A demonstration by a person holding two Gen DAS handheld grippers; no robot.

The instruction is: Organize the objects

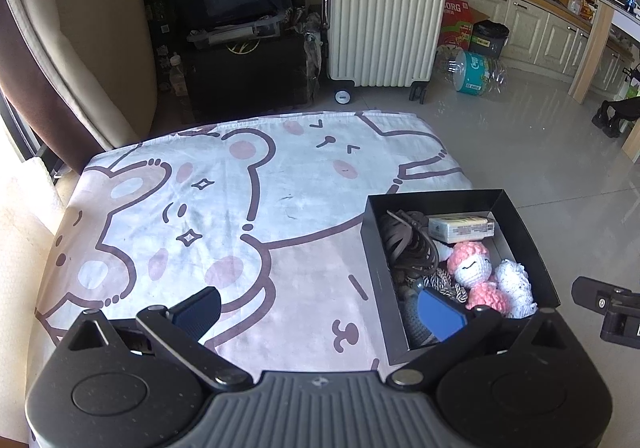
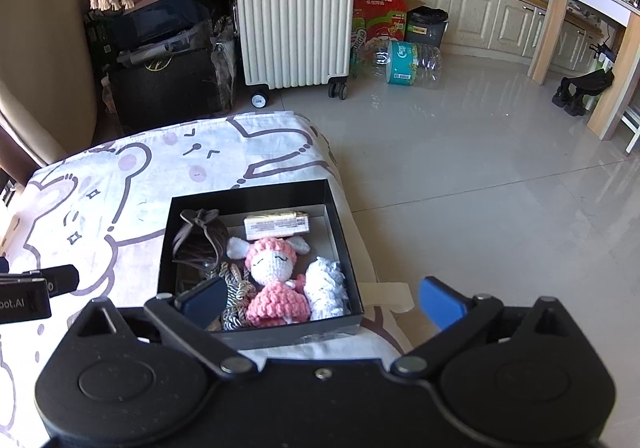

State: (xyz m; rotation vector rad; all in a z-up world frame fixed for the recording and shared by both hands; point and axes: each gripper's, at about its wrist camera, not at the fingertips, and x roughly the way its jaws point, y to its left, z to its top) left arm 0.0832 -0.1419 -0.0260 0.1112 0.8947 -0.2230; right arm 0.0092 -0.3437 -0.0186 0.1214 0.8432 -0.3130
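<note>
A black open box (image 1: pixel 374 236) (image 2: pixel 246 192) sits at the right edge of a table covered by a cartoon bear cloth (image 1: pixel 224 208) (image 2: pixel 100 184). Inside lie a pink crocheted doll (image 2: pixel 274 268) (image 1: pixel 468 264), a white crocheted piece (image 2: pixel 326 284) (image 1: pixel 516 284), a brown leather pouch (image 2: pixel 200 238) (image 1: pixel 408 244), a small yellow-white packet (image 2: pixel 276 226) (image 1: pixel 460 228) and a braided cord (image 2: pixel 236 296). My left gripper (image 1: pixel 320 312) is open and empty above the cloth, left of the box. My right gripper (image 2: pixel 320 302) is open and empty over the box's near edge.
A cream suitcase (image 1: pixel 384 8) (image 2: pixel 294 12) stands on the tiled floor beyond the table. Dark bags and boxes (image 1: pixel 240 48) are stacked beside it. A large plastic water bottle (image 2: pixel 408 62) lies on the floor. Kitchen cabinets (image 2: pixel 480 12) line the back right.
</note>
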